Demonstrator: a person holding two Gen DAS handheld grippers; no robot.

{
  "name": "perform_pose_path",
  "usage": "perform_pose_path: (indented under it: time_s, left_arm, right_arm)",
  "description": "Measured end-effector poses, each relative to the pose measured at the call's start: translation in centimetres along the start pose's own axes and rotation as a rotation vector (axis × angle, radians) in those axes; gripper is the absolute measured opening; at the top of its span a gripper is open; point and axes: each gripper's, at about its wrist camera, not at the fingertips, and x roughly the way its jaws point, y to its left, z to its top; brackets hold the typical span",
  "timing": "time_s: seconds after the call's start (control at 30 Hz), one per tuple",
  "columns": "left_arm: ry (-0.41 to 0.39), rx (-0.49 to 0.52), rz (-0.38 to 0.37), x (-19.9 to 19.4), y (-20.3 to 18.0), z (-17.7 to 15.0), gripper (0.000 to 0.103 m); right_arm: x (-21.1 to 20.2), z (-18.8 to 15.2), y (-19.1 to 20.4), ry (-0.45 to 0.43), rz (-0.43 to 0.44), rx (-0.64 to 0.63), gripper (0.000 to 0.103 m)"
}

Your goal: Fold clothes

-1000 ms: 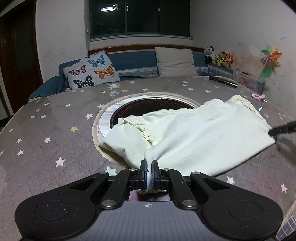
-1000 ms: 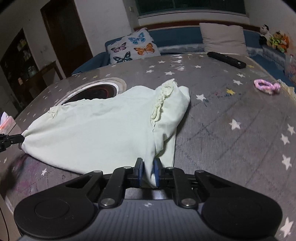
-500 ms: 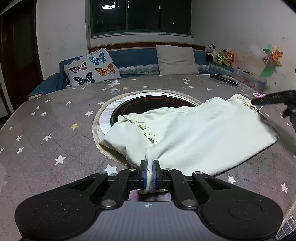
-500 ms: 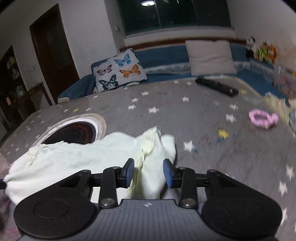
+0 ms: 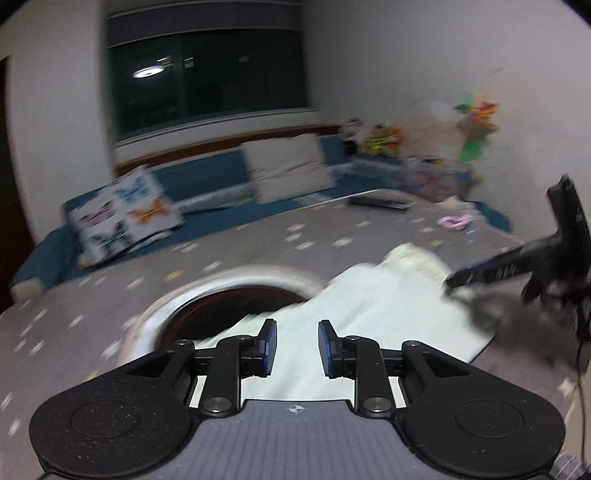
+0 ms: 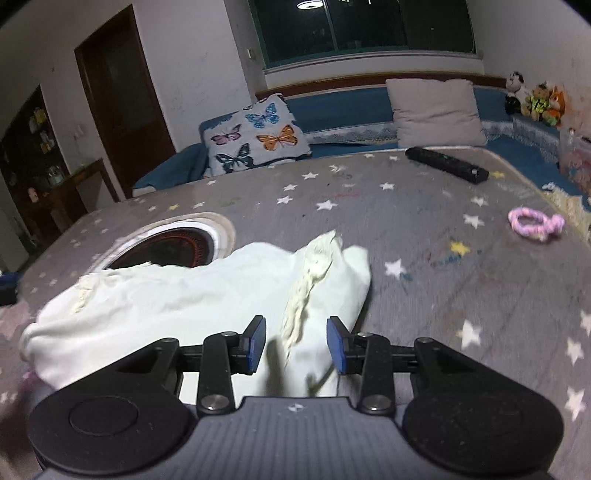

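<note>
While the star-print tablecloth carries a pale cream garment partly overlapping the round cooktop recess, remote control at 1 o'clock, pink hair tie at 2, left gripper and right gripper stand agape, empty.

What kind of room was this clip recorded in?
Most likely a home living room at night: a blue sofa with a butterfly cushion runs under a dark window, stuffed toys sit at its end, and a TV remote lies on the star-print table cover.
</note>
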Motion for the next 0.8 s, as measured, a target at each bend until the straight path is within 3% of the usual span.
perform_pose_path:
  time_s: [0.07,0.37,0.5,0.8]
  left_arm:
    - [-0.021,0.034,-0.038,1.2,-1.2,1.6,0.034]
    - [0.056,0.037,-0.176,12.6,-5.9,6.9,0.034]
    - [0.095,0.03,-0.229,16.5,-7.1,7.9,0.044]
    - [0.178,-0.016,-0.306,22.2,-7.6,8.1,0.05]
  right_arm:
    - [-0.6,-0.8,0.0,0.0,0.018,-0.001,0.037]
    - [-0.7,-2.4,-0.5,-0.001,0.068,-0.016,0.035]
    - [-0.7,-3.0,-0.4,-0.026,0.088,-0.021,0.018]
    - [-1.3,-3.6,0.1,-0.074,0.153,-0.11,0.011]
